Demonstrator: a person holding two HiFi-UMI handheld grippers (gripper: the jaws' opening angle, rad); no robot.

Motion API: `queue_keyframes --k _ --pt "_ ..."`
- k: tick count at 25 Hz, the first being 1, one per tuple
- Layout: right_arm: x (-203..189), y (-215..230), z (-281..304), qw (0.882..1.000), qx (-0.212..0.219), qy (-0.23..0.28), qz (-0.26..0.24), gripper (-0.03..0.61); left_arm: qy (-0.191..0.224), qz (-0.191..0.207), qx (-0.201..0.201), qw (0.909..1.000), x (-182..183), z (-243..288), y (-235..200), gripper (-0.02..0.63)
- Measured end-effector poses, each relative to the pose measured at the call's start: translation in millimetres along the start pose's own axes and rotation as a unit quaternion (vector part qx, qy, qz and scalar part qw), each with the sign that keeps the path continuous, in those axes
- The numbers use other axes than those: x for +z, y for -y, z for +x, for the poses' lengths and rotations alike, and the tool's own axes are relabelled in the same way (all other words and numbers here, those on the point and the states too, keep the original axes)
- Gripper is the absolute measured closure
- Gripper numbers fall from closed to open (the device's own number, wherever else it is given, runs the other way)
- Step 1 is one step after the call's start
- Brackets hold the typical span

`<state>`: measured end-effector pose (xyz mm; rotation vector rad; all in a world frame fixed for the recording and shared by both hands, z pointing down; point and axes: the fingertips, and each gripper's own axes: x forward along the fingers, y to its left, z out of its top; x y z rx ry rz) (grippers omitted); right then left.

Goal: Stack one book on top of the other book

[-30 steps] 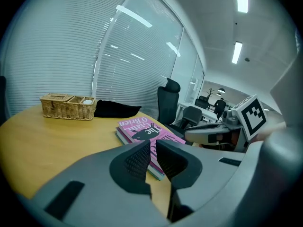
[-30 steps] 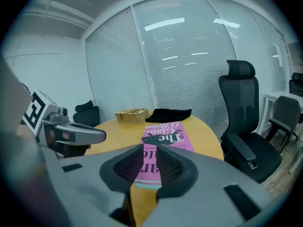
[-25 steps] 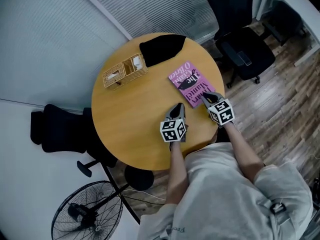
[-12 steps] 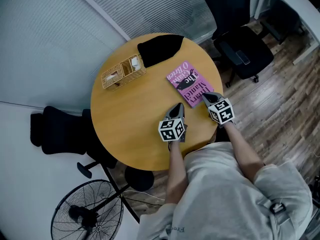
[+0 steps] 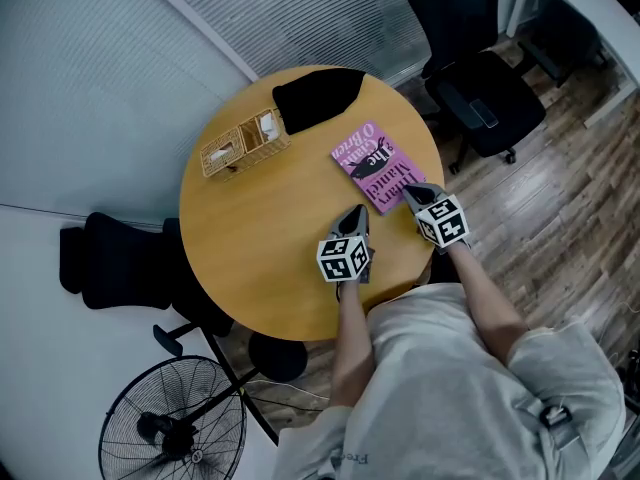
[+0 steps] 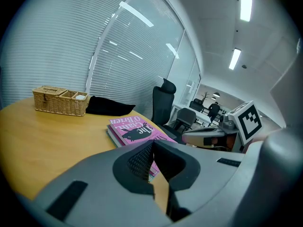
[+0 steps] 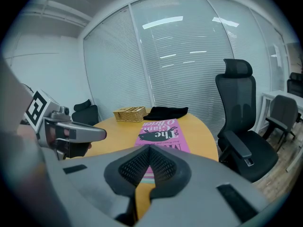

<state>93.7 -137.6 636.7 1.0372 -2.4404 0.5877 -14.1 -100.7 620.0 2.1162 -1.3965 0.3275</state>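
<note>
A pink book (image 5: pixel 373 165) lies flat on the right side of the round wooden table (image 5: pixel 260 238); in the left gripper view a darker edge under the pink book (image 6: pixel 135 129) looks like a second book beneath it. My left gripper (image 5: pixel 357 212) hovers near the table's front, left of the book, shut and empty (image 6: pixel 152 143). Just at the book's near corner is my right gripper (image 5: pixel 409 191), also shut with nothing between its jaws (image 7: pixel 149 148). The pink book (image 7: pixel 161 131) stretches away ahead of it.
A wicker basket (image 5: pixel 243 141) and a black cloth (image 5: pixel 315 93) sit at the table's far side. A black office chair (image 5: pixel 480 78) stands beyond the table on the right, another chair (image 5: pixel 120 258) on the left, and a floor fan (image 5: pixel 170 423) is at the lower left.
</note>
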Motion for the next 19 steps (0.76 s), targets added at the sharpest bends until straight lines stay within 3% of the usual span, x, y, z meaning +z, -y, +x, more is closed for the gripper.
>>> queue_keyframes --k 19 --pt "-0.5 -0.6 0.7 1.000 0.001 -0.001 -0.003 0.560 0.001 0.002 -0.002 1.0000 -0.3 2.5 0.5 0.584"
